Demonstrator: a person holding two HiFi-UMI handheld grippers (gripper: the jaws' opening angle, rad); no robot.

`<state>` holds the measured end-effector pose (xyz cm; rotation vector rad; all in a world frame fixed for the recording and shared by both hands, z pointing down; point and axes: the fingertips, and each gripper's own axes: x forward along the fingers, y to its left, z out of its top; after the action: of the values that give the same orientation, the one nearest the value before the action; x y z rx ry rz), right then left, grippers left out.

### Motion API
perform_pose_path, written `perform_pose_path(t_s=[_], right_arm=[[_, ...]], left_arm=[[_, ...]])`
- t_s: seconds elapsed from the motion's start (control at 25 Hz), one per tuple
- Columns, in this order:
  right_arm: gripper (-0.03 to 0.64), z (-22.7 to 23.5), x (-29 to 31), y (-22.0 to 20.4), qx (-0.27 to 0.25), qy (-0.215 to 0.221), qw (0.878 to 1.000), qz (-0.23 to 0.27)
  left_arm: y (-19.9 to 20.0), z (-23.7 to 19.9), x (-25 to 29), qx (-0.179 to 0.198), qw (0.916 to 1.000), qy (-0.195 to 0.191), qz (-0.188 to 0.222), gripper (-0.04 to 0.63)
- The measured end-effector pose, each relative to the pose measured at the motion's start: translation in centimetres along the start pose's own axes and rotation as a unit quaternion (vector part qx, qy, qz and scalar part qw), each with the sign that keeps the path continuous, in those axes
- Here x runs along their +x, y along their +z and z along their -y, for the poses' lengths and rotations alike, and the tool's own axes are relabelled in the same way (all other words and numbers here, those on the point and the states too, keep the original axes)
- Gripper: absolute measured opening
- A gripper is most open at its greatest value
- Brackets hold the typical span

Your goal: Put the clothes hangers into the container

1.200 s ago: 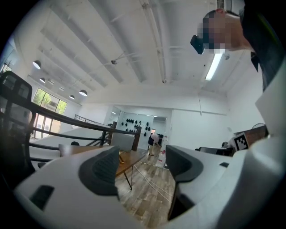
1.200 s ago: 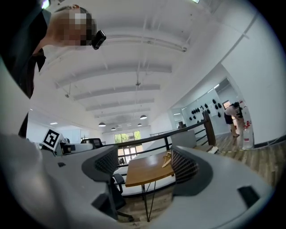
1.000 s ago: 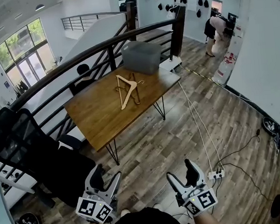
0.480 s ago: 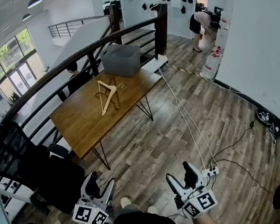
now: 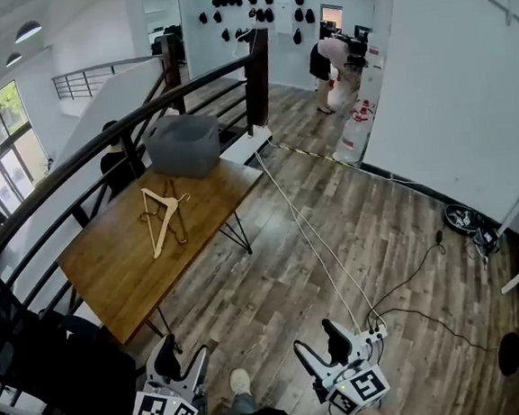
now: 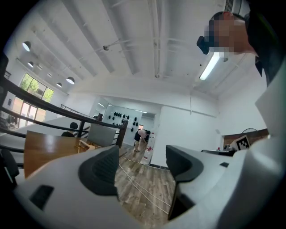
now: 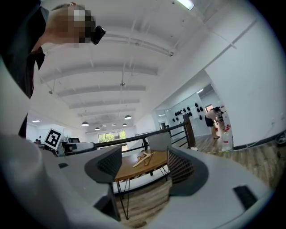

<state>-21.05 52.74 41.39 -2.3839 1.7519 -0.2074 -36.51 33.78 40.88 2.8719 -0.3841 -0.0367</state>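
Both grippers are carried low and level in front of the person, I'd guess because they're nowhere near reaching distance. The left gripper (image 5: 184,355) is wide apart and empty. The right gripper (image 5: 318,340) has just been closing a bit but is apart, nothing in it. The hangers (image 5: 163,215) lie piled on the tabletop (image 5: 120,268), well ahead and to the left, near the grey container (image 5: 182,146).

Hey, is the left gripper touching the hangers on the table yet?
Apart. The head view shows the left gripper low over the floor, well short of the hangers on the table.
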Motion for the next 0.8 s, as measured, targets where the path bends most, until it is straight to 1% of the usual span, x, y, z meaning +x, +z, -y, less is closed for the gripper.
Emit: perform_pose_path(t_s=[0.08, 0.2, 0.36, 0.48, 0.6, 0.8], right_arm=[[0.298, 1.1, 1.5, 0.7, -0.005, -0.014, 1.0, -0.002], [0.288, 1.9, 4.4, 2.3, -0.009, -0.023, 1.0, 0.007], [0.281, 2.7, 8.6, 4.0, -0.016, -0.033, 0.999, 0.022], [0.276, 3.3, 11.9, 4.1, -0.022, -0.032, 0.999, 0.016], [0.273, 3.4, 15.1, 3.4, -0.009, -0.025, 1.0, 0.006], [0.267, 2.7, 19.3, 2.2, -0.008, -0.007, 1.0, -0.014]], left_arm=[[0.6, -0.2, 2.5, 0.004, 0.9998, -0.02, 0.001, 0.322], [2.1, -1.1, 5.9, 0.014, 0.9989, -0.043, 0.011, 0.321], [3.0, -3.6, 9.8, 0.01, 0.9978, -0.064, 0.014, 0.322], [3.1, -5.8, 11.8, 0.002, 0.9974, -0.071, 0.012, 0.321], [2.6, -8.1, 13.3, -0.005, 0.9973, -0.073, 0.005, 0.321], [2.3, -11.2, 14.9, 0.003, 0.9975, -0.07, -0.012, 0.321]])
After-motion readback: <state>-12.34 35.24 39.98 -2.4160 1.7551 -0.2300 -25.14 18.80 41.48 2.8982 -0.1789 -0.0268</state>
